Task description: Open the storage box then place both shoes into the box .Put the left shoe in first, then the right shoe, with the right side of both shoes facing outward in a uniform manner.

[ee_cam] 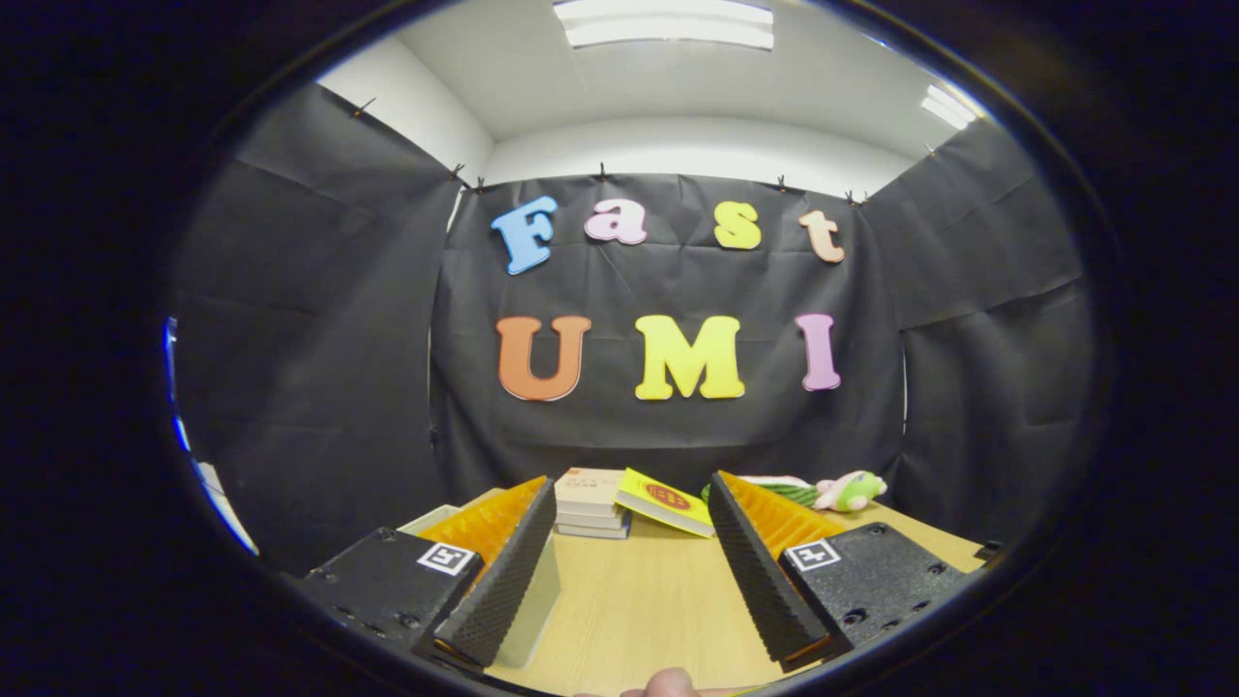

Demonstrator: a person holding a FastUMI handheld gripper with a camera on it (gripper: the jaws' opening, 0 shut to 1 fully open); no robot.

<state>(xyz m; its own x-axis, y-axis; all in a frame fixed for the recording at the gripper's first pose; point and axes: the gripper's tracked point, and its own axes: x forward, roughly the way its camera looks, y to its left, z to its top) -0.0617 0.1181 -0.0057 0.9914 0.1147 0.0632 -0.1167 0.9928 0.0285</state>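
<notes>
So the gripper (629, 571) sits low over the tabletop (639, 610) with its two fingers (498, 581) spread wide, nothing between them but bare wood. Just beside the left finger there's a pale, whitish edge (537, 605) of something boxy, could be the storage box, can't really tell since the finger covers most of it. Beyond the fingers, along the tabletop's far edge, there's a stack of books (590, 503), with a yellow book (666, 500) tilted just next to it. Further right at the far edge lies a plush toy (847, 491), pink and green, touching something green and striped (774, 491). A bit of a person's finger (668, 683) peeks in at the near edge
</notes>
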